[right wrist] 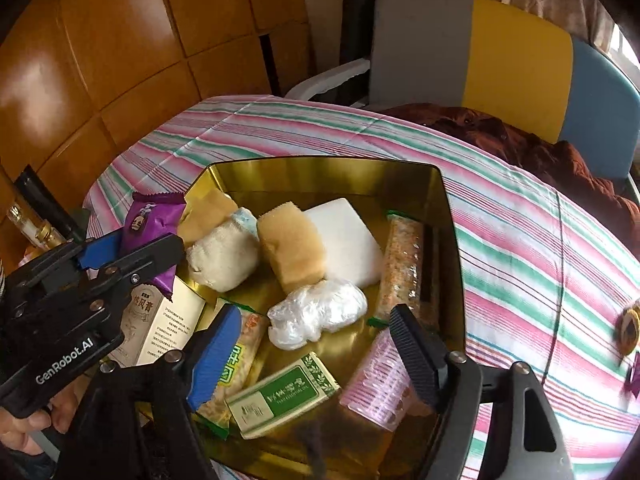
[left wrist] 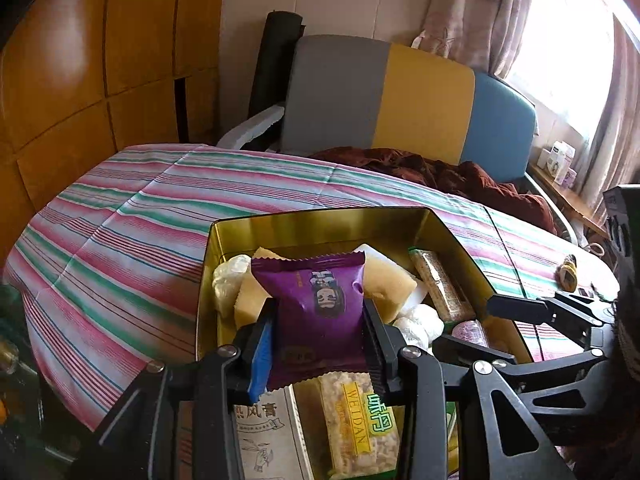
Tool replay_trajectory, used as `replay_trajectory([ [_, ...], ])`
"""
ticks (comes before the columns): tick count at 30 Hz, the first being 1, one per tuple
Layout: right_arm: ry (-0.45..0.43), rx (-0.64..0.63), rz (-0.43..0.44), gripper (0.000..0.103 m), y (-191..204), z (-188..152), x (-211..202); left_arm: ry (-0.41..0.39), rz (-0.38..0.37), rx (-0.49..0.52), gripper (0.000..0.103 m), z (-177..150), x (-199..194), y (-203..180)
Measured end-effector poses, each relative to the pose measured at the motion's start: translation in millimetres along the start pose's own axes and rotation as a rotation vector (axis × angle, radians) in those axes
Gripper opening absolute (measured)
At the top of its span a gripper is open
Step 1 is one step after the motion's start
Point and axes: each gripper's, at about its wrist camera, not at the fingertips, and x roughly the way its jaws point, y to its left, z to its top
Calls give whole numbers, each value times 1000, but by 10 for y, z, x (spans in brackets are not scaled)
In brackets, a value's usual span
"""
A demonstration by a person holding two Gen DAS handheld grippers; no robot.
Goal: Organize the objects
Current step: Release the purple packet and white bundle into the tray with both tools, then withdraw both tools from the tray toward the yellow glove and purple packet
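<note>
The purple snack packet (left wrist: 320,312) was the thing in hand: my left gripper (left wrist: 320,340) had it clamped by its lower half, blue pad on one side and black ribbed pad on the other, and held it up over the near left part of the gold tin (right wrist: 448,216), clear of what lay inside. I took this to be the step of carrying a loose item into the tin, with the packet not yet set down. Below it, at the tin's near left corner, lay the printed paper box (right wrist: 160,320) and the yellow-green rice-crispy bar (left wrist: 360,428). Further into the tin sat the two tan sponges, one (right wrist: 290,248) in the middle, with a white block (right wrist: 344,236) beside it toward the far right, a cloth bundle (right wrist: 222,256) to its left and a wad of clear plastic wrap (right wrist: 316,312) in front of it. Along the tin's right wall lay a long speckled bar (right wrist: 402,268). My right gripper (right wrist: 316,344) hung over the tin's near edge with its jaws apart and nothing between them; under it were the green tea-oil soap box (right wrist: 284,396) and a pink ribbed roll (right wrist: 380,384). The tin stood on a striped cloth (right wrist: 520,240), and a small yellow object (left wrist: 568,274) lay on that cloth outside the tin's right side. Next, I judged, I needed to lower the packet onto a free patch, perhaps the bare floor along the tin's far wall, and open only once it rested there.
</note>
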Motion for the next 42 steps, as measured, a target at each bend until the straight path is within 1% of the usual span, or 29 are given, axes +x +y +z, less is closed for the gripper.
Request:
replay_trajectory([
  [8,-30,21,-33,79,-40,-129,-177,2,-6,22,42,0,8,-95],
  [11,-38,21,-51,79,-37,-182,-230,-1,-8,28,48,8,9,-127],
  [14,-40,25,-63,81,-52,-219,-258,-3,-6,36,50,4,8,-151],
  [16,-43,33,-65,83,-74,-237,-278,-2,-5,38,53,-3,9,-164],
  [18,-50,42,-66,83,-92,-252,-295,-6,-4,35,59,-13,-1,-170],
  [21,-67,54,-71,86,-115,-270,-323,-16,0,37,65,-22,-31,-173],
  [22,-74,58,-74,89,-124,-275,-335,-21,1,40,66,-25,-43,-180],
  [23,-82,63,-76,90,-132,-279,-351,-29,4,43,69,-26,-61,-183],
  [24,-88,68,-81,91,-147,-285,-365,-37,7,45,72,-27,-79,-186],
  [27,-109,74,-105,91,-176,-290,-418,-65,14,56,78,-33,-150,-205],
  [30,-126,88,-126,92,-229,-296,-480,-78,8,70,78,-20,-202,-247],
  [35,-138,119,-158,92,-373,-326,-554,-78,-7,90,78,-26,-251,-320],
  [40,-141,164,-208,92,-602,-373,-629,-79,-23,120,79,-40,-291,-443],
  [42,-141,182,-234,92,-718,-390,-666,-77,-35,133,81,-40,-305,-500],
])
